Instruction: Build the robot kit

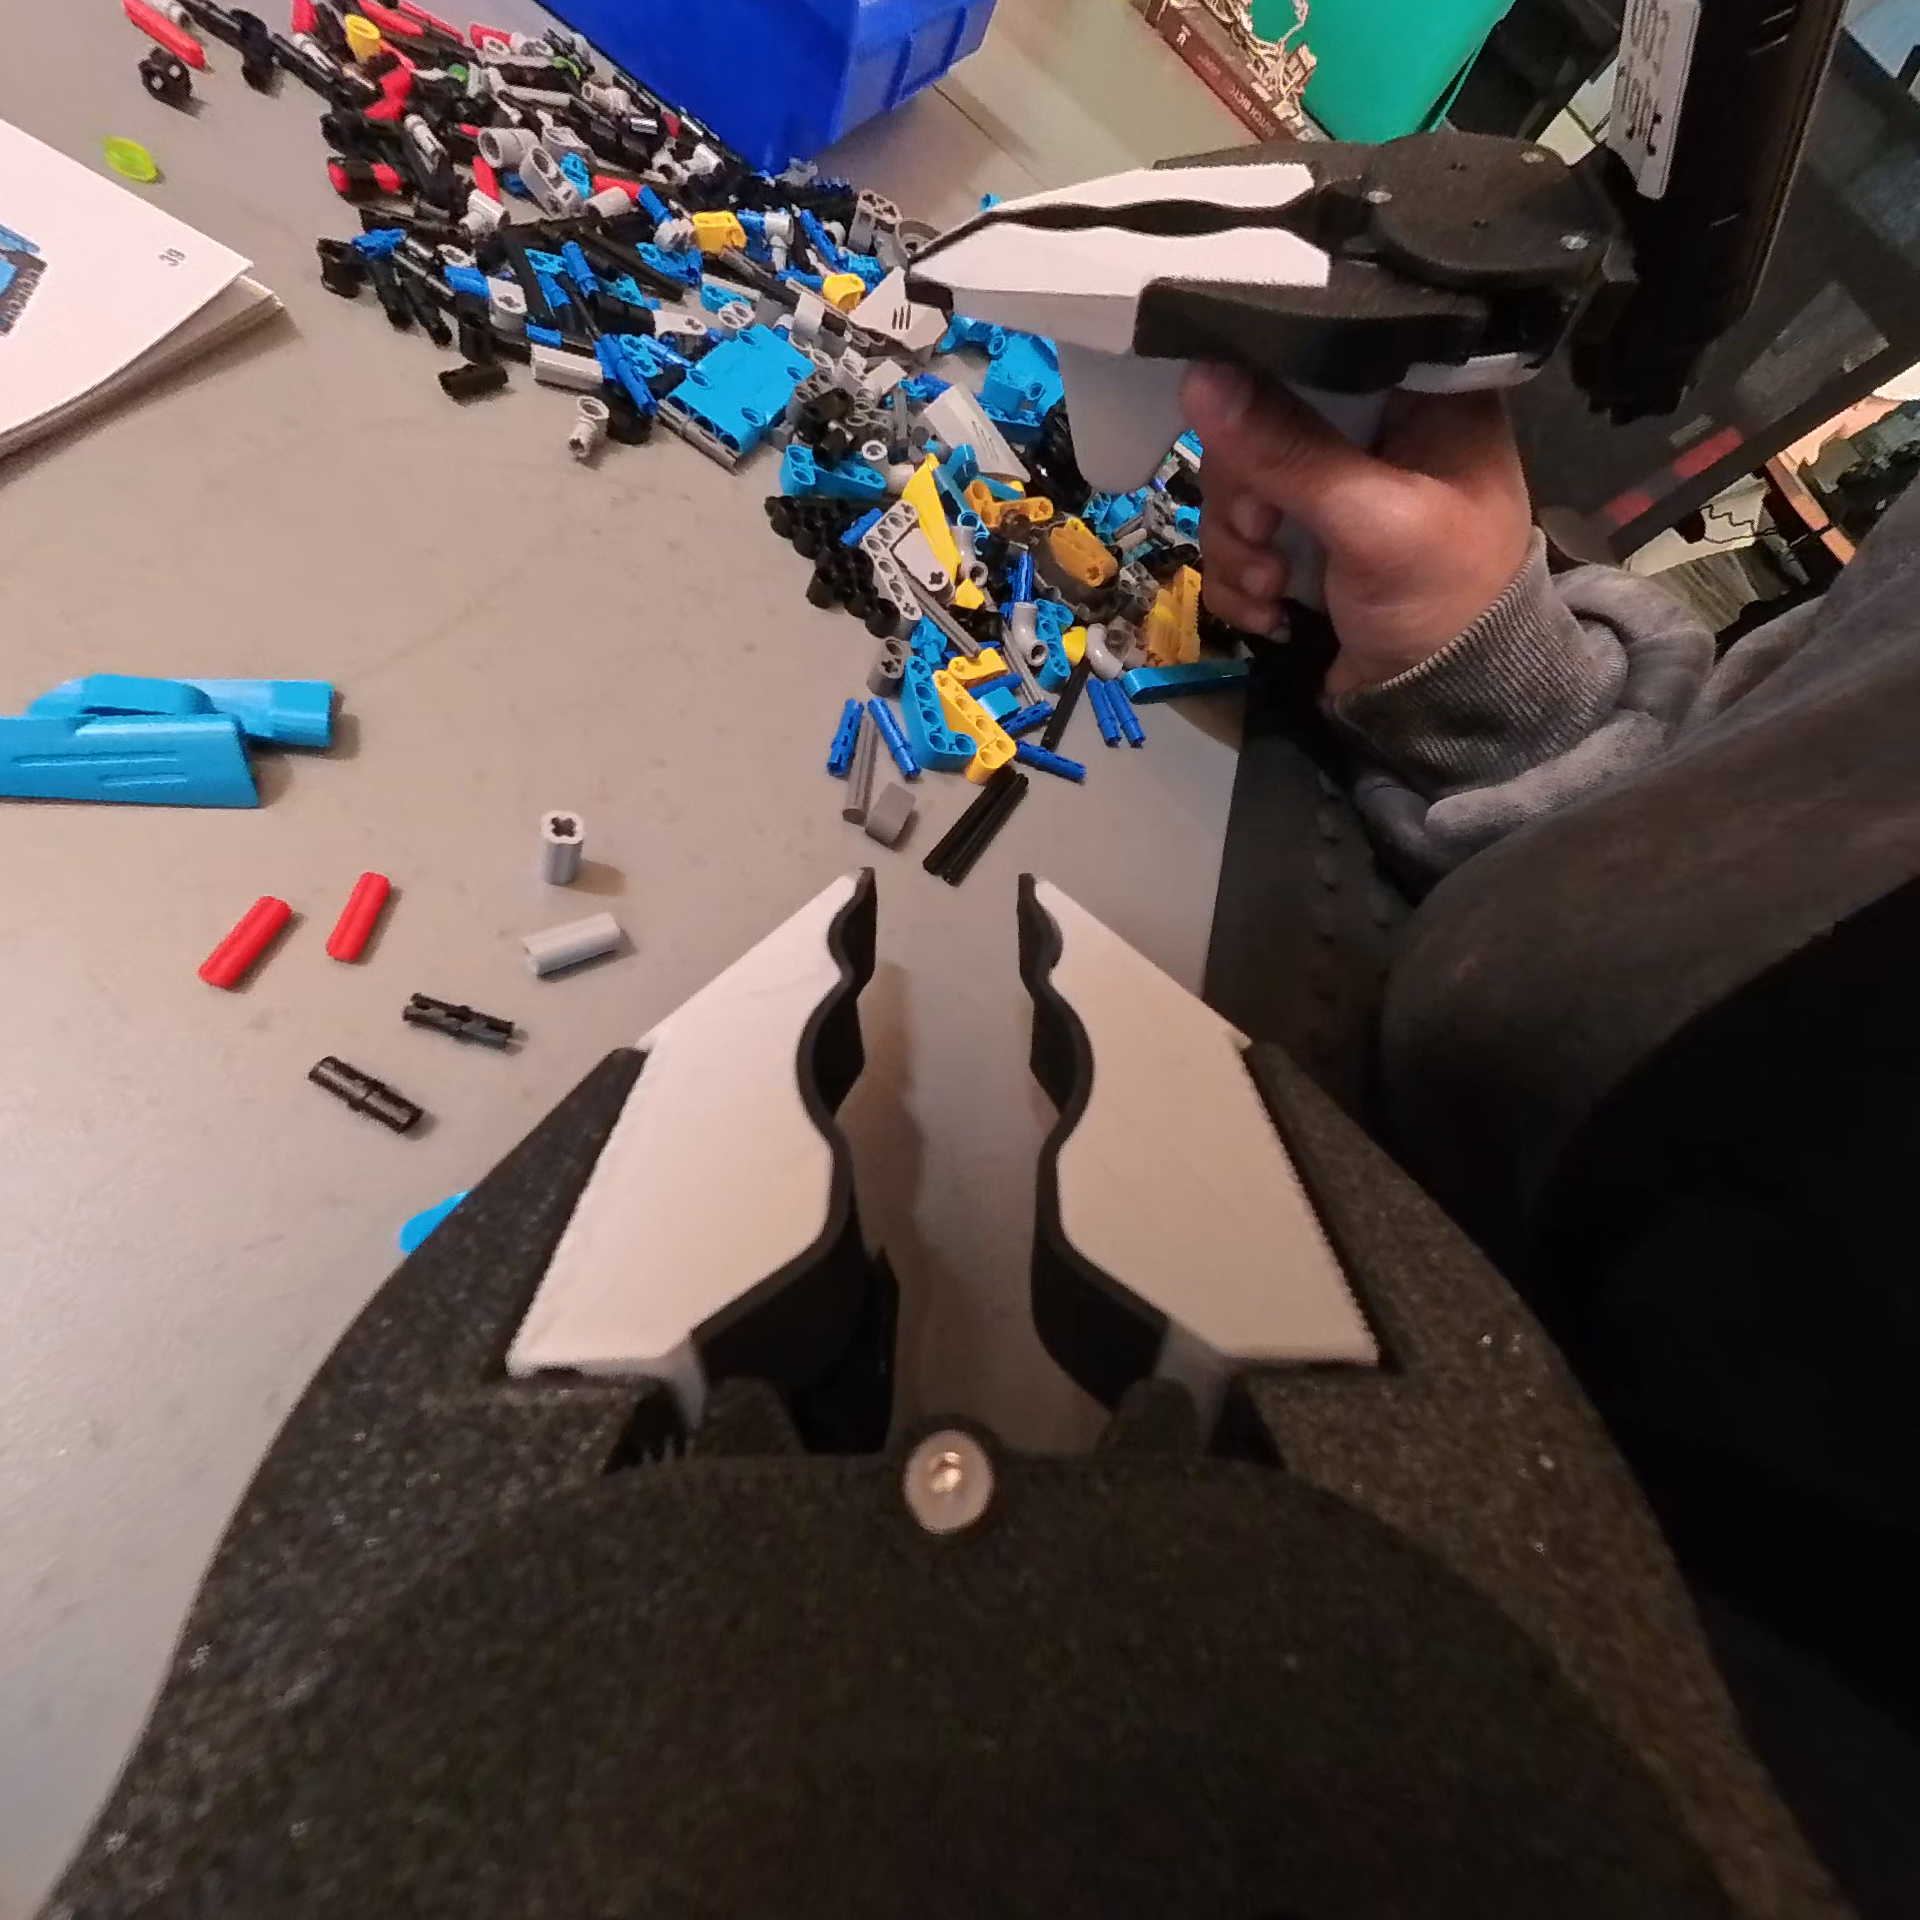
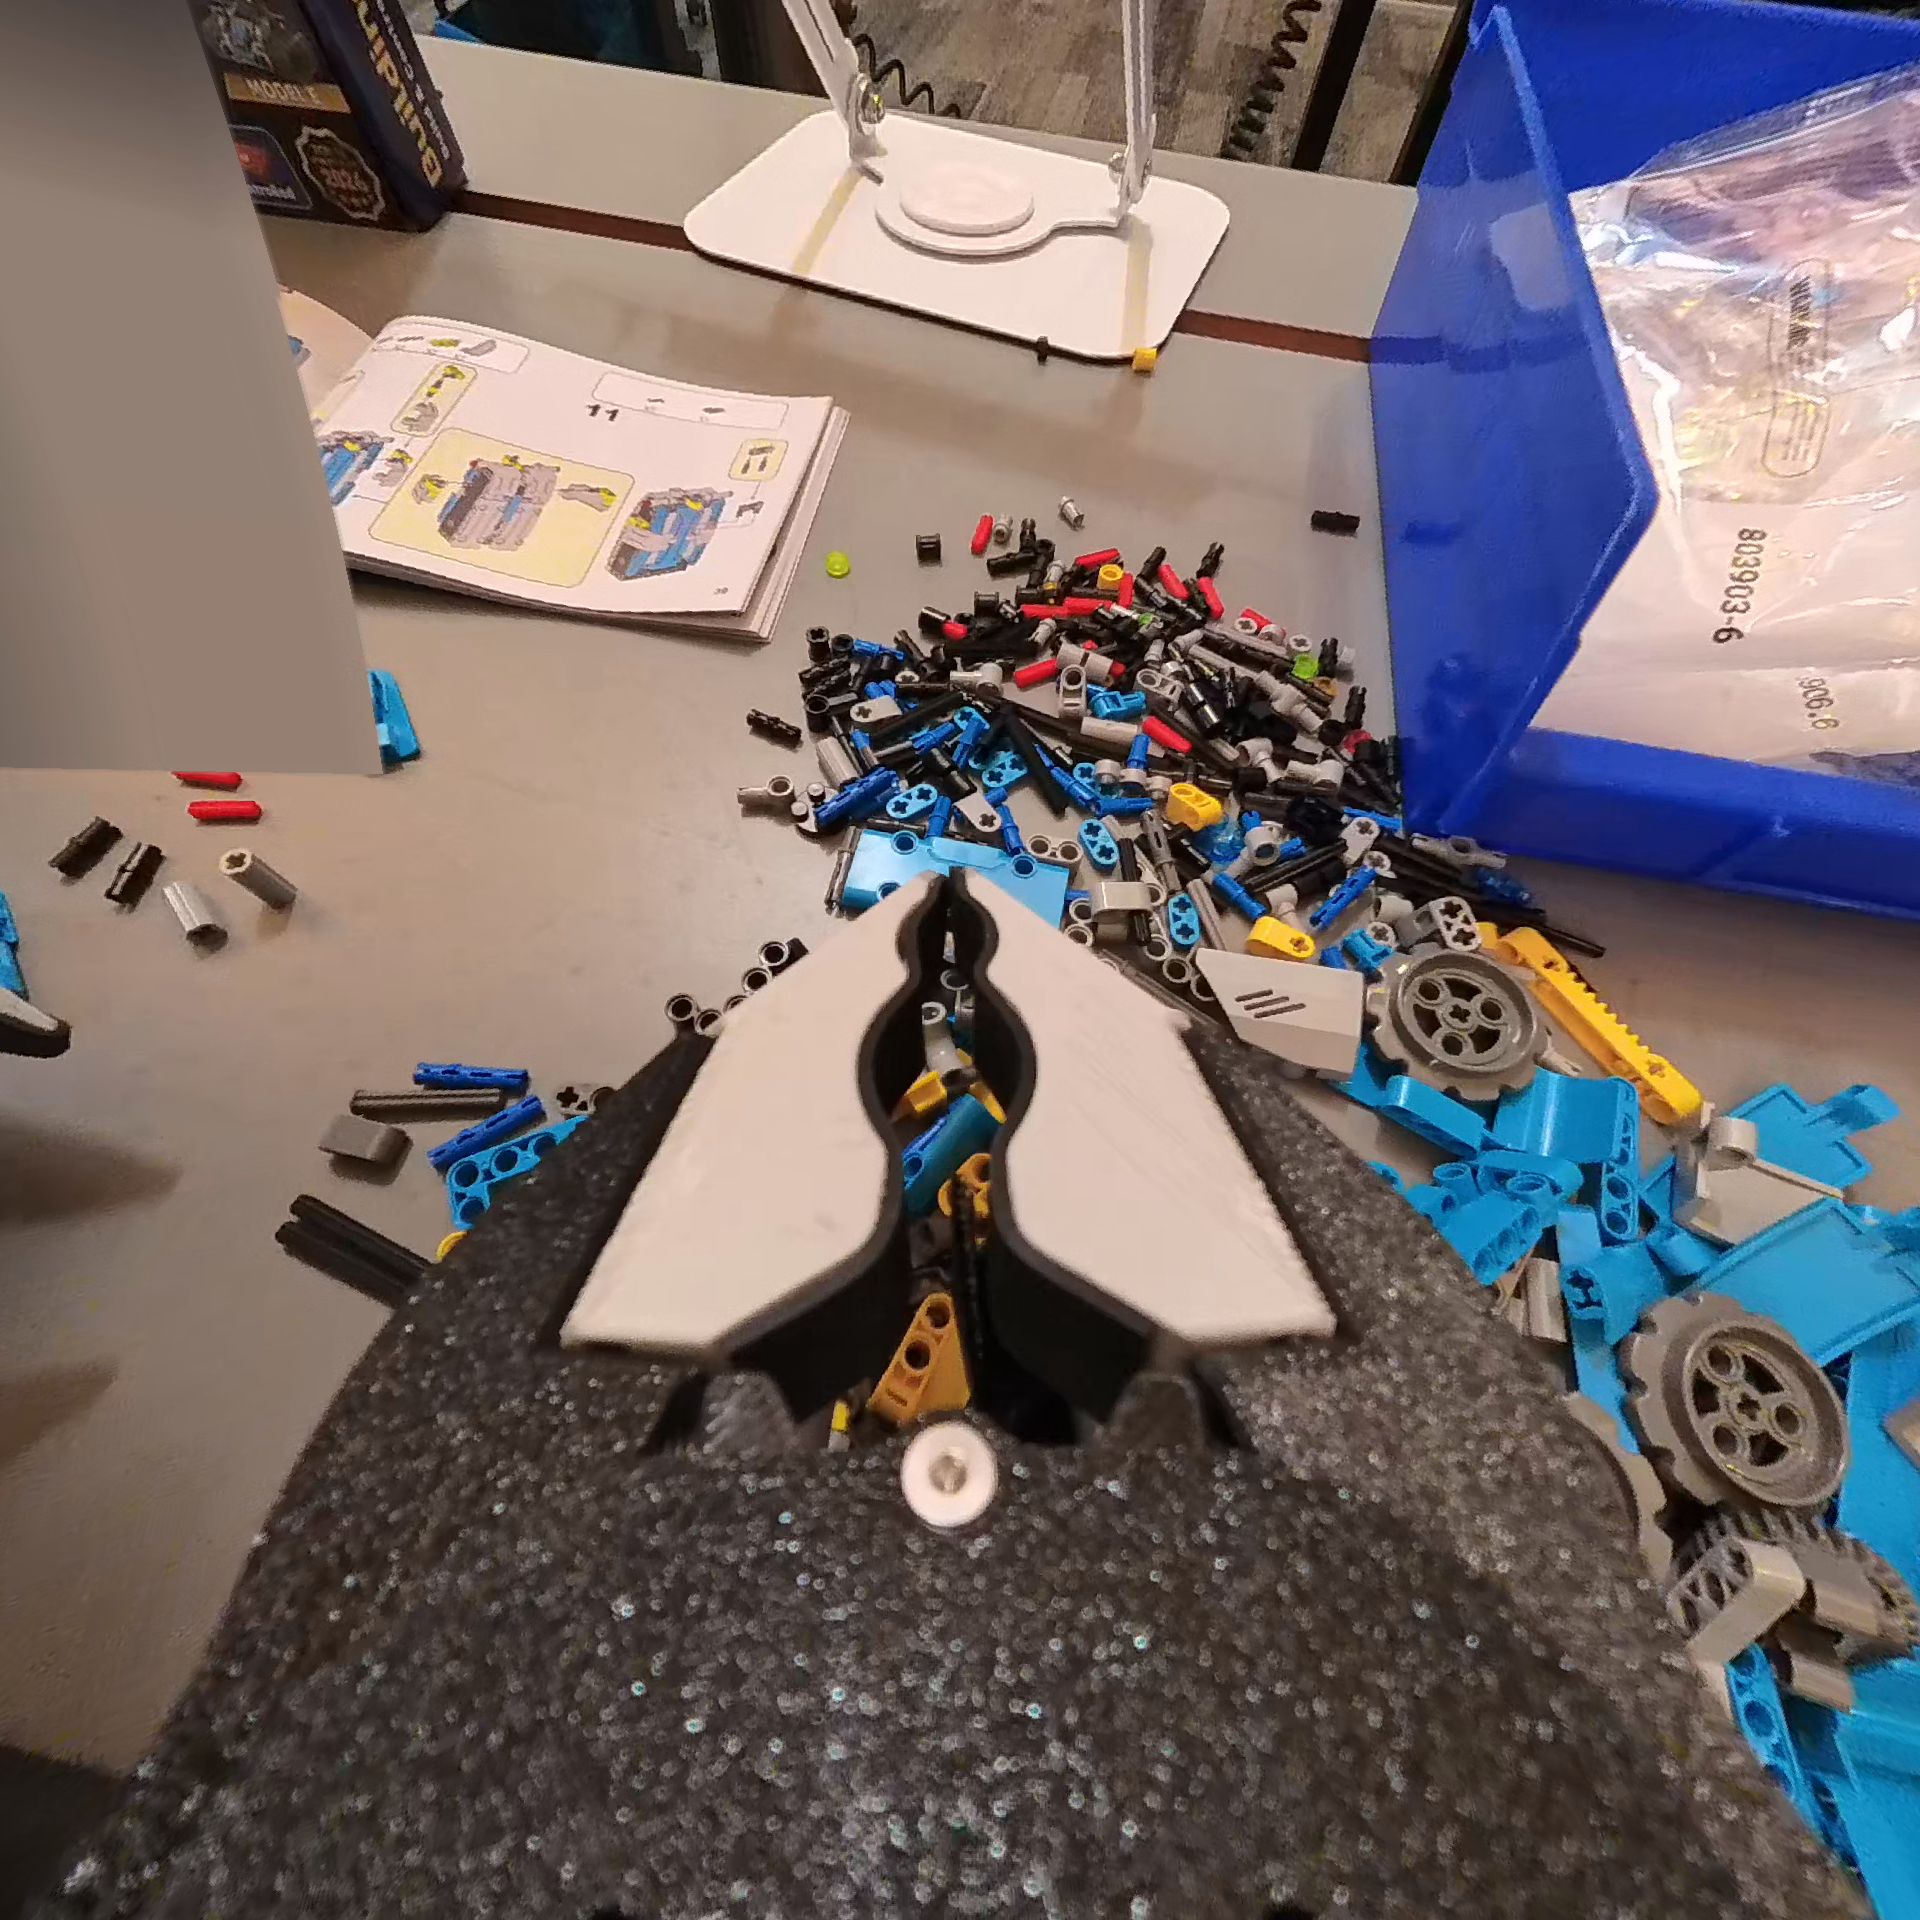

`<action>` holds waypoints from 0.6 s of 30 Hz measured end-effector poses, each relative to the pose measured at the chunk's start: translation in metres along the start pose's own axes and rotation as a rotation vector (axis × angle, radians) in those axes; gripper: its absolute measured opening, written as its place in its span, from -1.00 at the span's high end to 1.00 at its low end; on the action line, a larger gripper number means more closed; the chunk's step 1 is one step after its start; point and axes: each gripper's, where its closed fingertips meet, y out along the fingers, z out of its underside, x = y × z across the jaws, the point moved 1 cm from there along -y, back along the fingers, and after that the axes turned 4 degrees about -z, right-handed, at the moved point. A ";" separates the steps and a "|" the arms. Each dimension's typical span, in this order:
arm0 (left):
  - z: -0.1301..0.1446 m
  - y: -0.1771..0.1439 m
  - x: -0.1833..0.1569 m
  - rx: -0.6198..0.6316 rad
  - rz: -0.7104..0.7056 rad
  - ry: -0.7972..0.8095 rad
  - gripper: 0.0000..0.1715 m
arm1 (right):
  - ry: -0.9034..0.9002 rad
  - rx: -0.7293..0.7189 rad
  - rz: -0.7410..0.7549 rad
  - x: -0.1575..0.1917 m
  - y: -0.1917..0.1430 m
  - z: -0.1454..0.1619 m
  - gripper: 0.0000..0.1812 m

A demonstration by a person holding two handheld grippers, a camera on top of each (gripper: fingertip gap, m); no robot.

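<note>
Left gripper [image 1: 945, 883] held low over bare grey bench [image 1: 499, 582], jaws spread apart with nothing between them, tips just short of a pair of black rods [image 1: 975, 828] at the near edge of the heap. Off to its left, apart from the heap and from each other: two grey sleeves [image 1: 562, 847], two red pegs [image 1: 244, 940], two black pins [image 1: 458, 1020], and farther out a large light-blue panel [image 1: 135, 743]. Right gripper [image 2: 948, 881] poised above a heap of small building pieces [image 2: 1122, 727], jaws brought almost together at the tips with only a thin slit left, apparently gripping nothing; whether the tips touch the light-blue plate [image 2: 956, 868] beneath cannot be told. Seen through the gap lower down, yellow and blue pieces of the heap. Right gripper also seen from the side in the left wrist view, grasped by a hand [image 1: 1361, 540] in a grey sleeve cuff. Just right of the right gripper, a grey wedge with three black slashes [image 2: 1283, 1003], a grey toothed wheel [image 2: 1460, 1016], a yellow toothed bar [image 2: 1590, 1023] and a second wheel [image 2: 1740, 1418] among light-blue panels. Beyond the heap, an open instruction booklet [image 2: 582, 478], a white stand base [image 2: 956, 234], and a blue bin [image 2: 1507, 499] holding clear plastic bags [image 2: 1756, 436].
</note>
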 end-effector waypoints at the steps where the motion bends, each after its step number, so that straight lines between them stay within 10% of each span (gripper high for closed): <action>1: 0.000 0.000 0.000 0.000 0.002 0.000 0.69 | -0.002 0.001 0.001 0.000 0.001 0.000 1.00; 18: 0.004 0.004 0.005 0.034 -0.044 0.027 0.69 | 0.006 -0.022 -0.040 0.005 -0.004 -0.002 1.00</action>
